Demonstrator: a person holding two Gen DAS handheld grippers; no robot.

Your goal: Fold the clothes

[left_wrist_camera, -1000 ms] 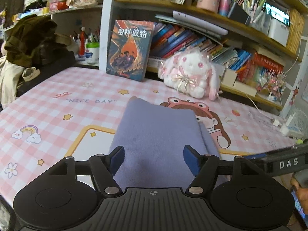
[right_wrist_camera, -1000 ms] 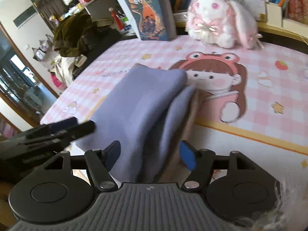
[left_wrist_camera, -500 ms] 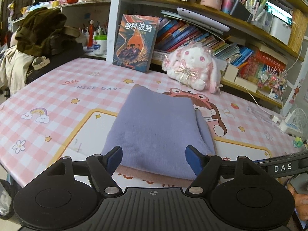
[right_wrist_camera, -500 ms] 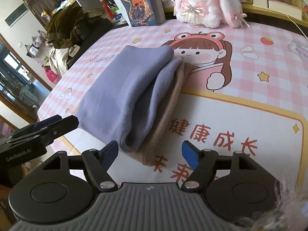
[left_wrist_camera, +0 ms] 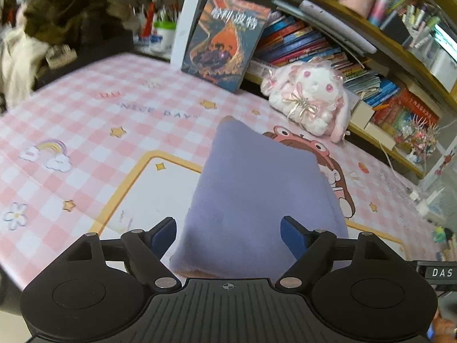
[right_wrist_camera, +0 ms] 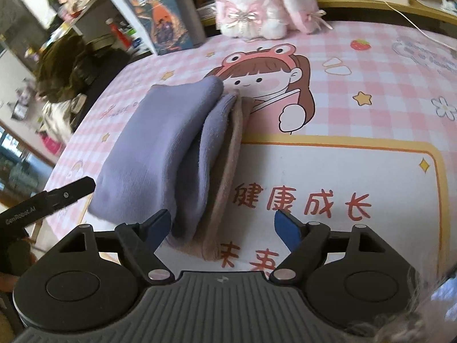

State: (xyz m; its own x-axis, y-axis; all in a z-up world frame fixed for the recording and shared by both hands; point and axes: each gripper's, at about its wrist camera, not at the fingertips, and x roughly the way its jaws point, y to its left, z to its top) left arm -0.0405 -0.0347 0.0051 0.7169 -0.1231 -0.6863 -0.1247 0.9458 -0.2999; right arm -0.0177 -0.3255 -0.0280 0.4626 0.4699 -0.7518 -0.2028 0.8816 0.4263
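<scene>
With both my left tool (left_wrist_camera: 227,233) and right tool (right_wrist_camera: 222,225) spread wide and empty, the purple garment (right_wrist_camera: 171,148) lies folded on the worktop (right_wrist_camera: 357,148). Folding looks nearly finished; next I'd judge squaring its loose right edge.

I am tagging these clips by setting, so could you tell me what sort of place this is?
Most likely a child's bedroom or study: a desk under a pink checked cartoon mat, crowded bookshelves behind it, and a pink plush rabbit beside a propped-up book. A folded purple garment lies on the mat.
</scene>
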